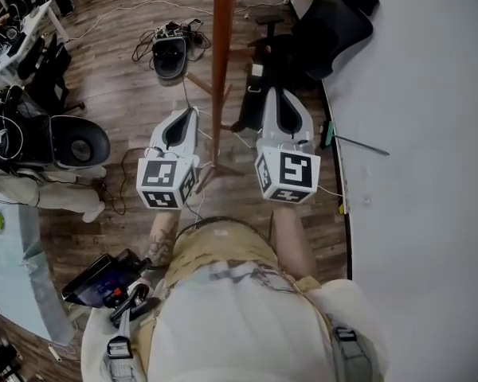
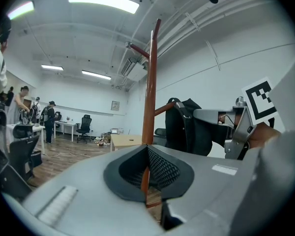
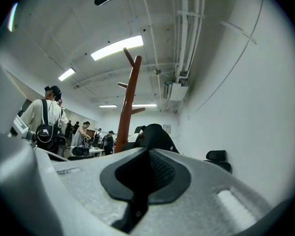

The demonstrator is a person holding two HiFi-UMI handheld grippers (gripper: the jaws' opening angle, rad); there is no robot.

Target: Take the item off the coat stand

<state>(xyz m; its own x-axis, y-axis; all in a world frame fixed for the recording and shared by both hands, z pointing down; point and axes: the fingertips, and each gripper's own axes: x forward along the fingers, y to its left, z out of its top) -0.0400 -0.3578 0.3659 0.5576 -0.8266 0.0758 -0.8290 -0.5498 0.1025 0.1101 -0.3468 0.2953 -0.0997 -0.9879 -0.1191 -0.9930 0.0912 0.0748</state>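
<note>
- head view: the left gripper (image 1: 191,116) and the right gripper (image 1: 274,95) are held side by side in front of the person's waist, one on each side of the coat stand (image 1: 223,46), which looks like a ready pose for reaching in. the black bag (image 1: 291,58) hangs on the stand's right side, beyond the right gripper and clear of it, with an office chair (image 1: 334,18) just behind.
- left gripper view: the jaws are drawn together to a thin slit and hold nothing. the pole of the coat stand (image 2: 150,82) shows through that slit, so this gripper is aimed at the pole, not the bag. the black bag (image 2: 187,127) hangs right of the pole from a low slanted peg (image 2: 160,110), its top loop apparently over the peg, so i judge it must be lifted up to come free.
- right gripper view: these jaws are together and empty too. the black bag (image 3: 155,136) sits just above the jaw tips, so this gripper seems better lined up. neither gripper touches the bag yet.
</note>
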